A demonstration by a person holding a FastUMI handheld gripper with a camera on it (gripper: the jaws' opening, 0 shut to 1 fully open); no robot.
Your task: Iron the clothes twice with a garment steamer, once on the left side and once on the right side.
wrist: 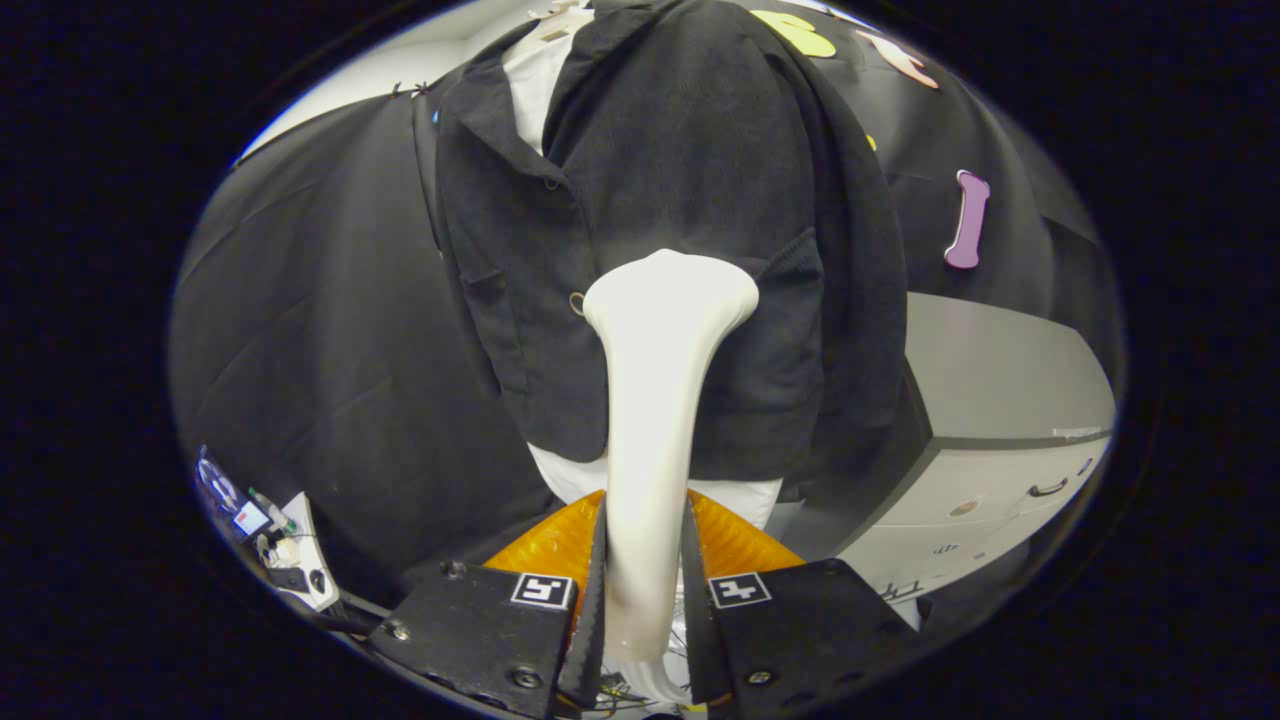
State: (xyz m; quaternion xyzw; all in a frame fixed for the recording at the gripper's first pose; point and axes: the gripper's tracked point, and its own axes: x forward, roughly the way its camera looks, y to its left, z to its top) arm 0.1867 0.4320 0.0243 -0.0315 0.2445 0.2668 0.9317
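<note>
The gripper [645, 590] is pointing forward and slightly up at a dark corduroy jacket [660, 230] hanging over a white shirt [535, 80]. Its two fingers are pressing in on the smooth white plastic handle of the garment steamer [655, 400], pinching it on both sides with only the handle between them. The steamer's flared head is lying against the jacket's lower front, beside a button. A grey drawer cabinet [1000, 440] is standing near the jacket.

No words, brands or numbers can be read. Two square black-and-white coded marker tags [543, 590] sit on the gripper's [645, 600] fingers [590, 600]; they carry patterns, not text.
</note>
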